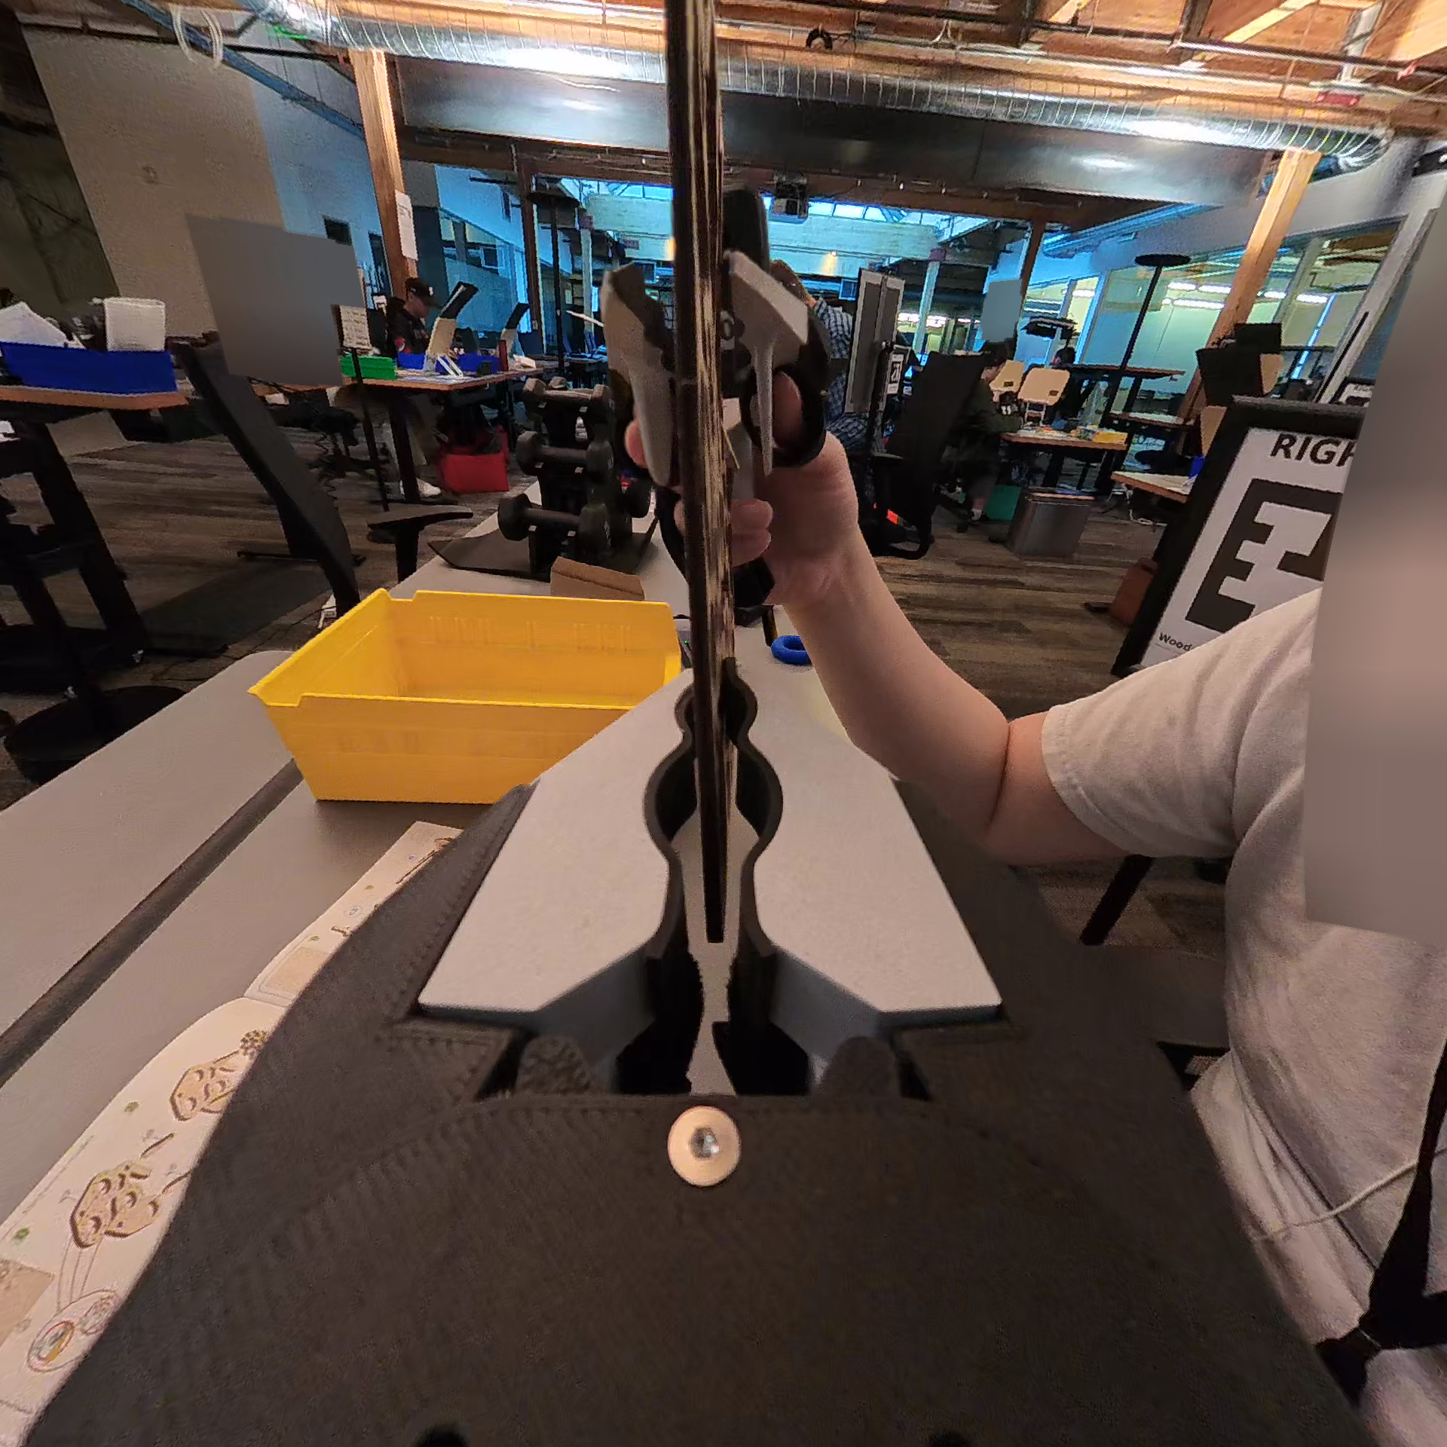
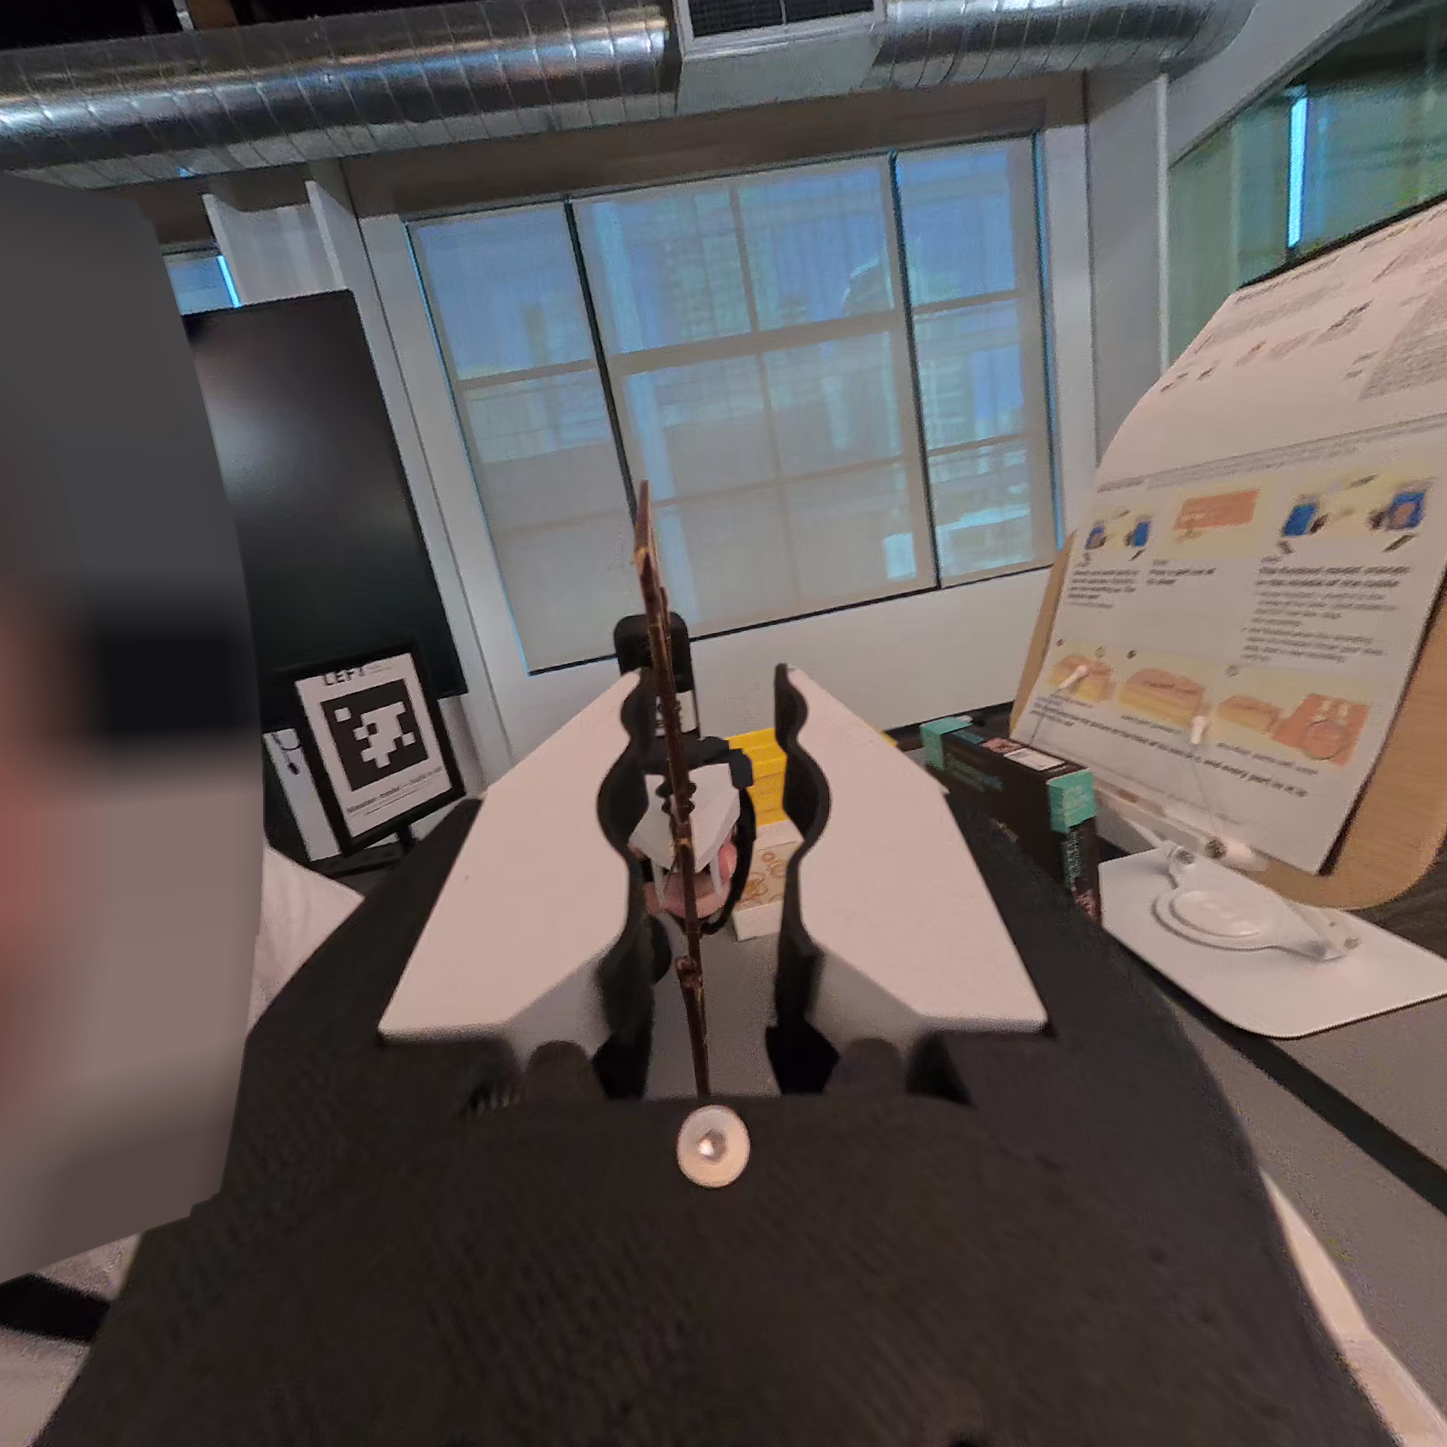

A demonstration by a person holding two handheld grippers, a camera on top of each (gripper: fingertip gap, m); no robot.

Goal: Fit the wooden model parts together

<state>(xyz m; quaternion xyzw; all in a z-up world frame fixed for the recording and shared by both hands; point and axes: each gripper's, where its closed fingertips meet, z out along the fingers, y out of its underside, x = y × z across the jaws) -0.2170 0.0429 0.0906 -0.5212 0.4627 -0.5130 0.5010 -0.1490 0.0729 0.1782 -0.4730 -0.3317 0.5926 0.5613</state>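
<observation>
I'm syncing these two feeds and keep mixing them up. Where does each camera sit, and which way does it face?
Left wrist view: on the left gripper, facing a yellow bin and open office; the person's right hand, arm and shirt show.
Right wrist view: on the right gripper, facing windows and an instruction board; the other gripper shows beyond.
Shared: the thin wooden part edge-on between both grippers; the cameras face each other.

The wooden sheet [image 1: 699, 391] shows only its dark edge in both views, so its faces and shape cannot be told, and the top of the left wrist view cuts it off. It hides the middle of the right gripper [image 1: 709, 368], so its jaws' grip cannot be judged. The right wrist view is blurred. The instruction board [image 2: 1253, 595] runs off its right edge.
</observation>
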